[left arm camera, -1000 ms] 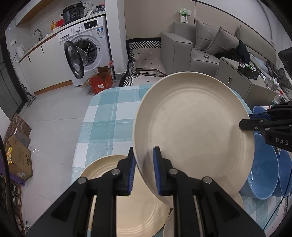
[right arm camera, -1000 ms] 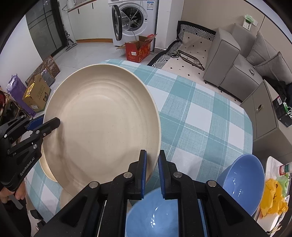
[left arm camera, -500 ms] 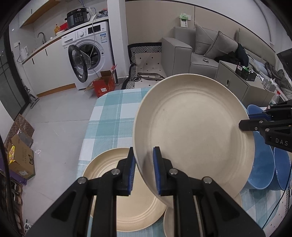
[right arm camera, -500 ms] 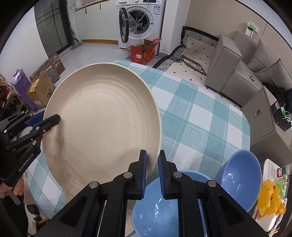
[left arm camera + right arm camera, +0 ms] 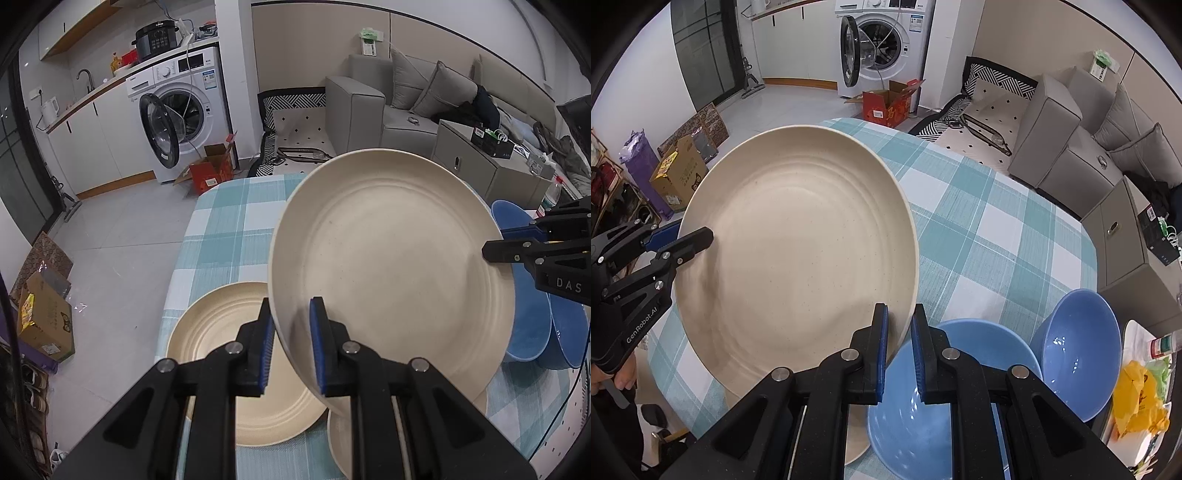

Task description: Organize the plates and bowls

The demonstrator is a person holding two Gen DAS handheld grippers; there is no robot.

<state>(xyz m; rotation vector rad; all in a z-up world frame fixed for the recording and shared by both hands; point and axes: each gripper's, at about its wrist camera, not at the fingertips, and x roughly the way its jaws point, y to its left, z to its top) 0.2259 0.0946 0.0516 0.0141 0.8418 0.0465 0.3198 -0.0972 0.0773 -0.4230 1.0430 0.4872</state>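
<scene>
A large cream plate (image 5: 391,266) (image 5: 798,258) hangs tilted above the checked table, held from two sides. My left gripper (image 5: 291,325) (image 5: 679,240) is shut on its near rim in the left wrist view. My right gripper (image 5: 899,325) (image 5: 498,245) is shut on the opposite rim. Under the held plate a second cream plate (image 5: 221,339) lies flat on the cloth, and the edge of a third cream plate (image 5: 336,439) shows beside it. Two blue bowls (image 5: 923,406) (image 5: 1078,347) sit at the right, below my right gripper.
The table (image 5: 997,229) wears a teal and white checked cloth, and its far half is bare cloth. A yellow bag (image 5: 1137,402) lies on a white tray at the right edge. A person's hand (image 5: 620,380) grips the left tool. Sofa, washing machine and boxes stand beyond.
Both grippers have carried the plate back toward the near side of the table, so more of the flat cream plate and the blue bowls shows beneath. Both grips stayed shut.
</scene>
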